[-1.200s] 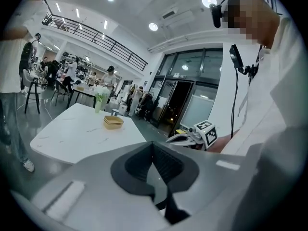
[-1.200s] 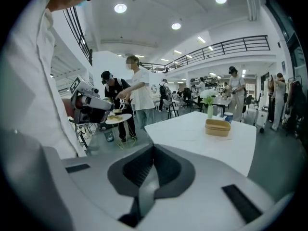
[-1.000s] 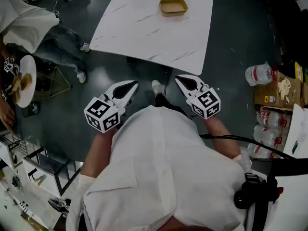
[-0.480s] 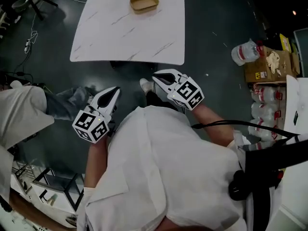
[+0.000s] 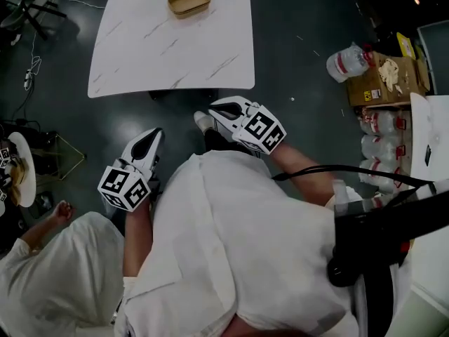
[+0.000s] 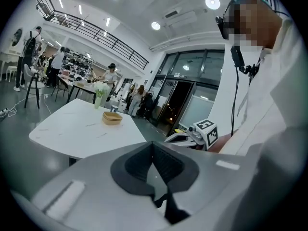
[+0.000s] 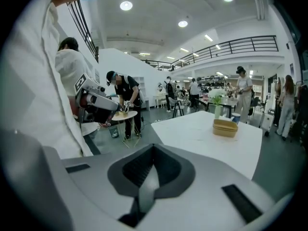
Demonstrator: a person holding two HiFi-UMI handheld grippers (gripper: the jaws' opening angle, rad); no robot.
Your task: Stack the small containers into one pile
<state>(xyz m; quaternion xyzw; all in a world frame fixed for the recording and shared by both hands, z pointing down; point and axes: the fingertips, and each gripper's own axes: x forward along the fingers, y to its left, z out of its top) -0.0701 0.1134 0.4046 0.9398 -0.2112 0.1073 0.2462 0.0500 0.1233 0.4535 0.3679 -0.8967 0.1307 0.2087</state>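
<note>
A stack of tan small containers sits at the far end of the white marble table. It also shows as tan containers in the left gripper view and tan containers in the right gripper view. My left gripper is held close to my body, well short of the table, shut and empty. My right gripper hangs just off the table's near edge, shut too, with nothing in it. Both sets of jaws meet in a seam, at left gripper and right gripper.
A green vase and a blue cup stand by the containers. On the floor to the right are a cardboard box, a water jug and bottle packs. Another person in white crouches at lower left beside a small round table.
In the head view the table and containers have slid up and left. The other person in white has gone from upper left to lower left. Both grippers stay shut by my body.
</note>
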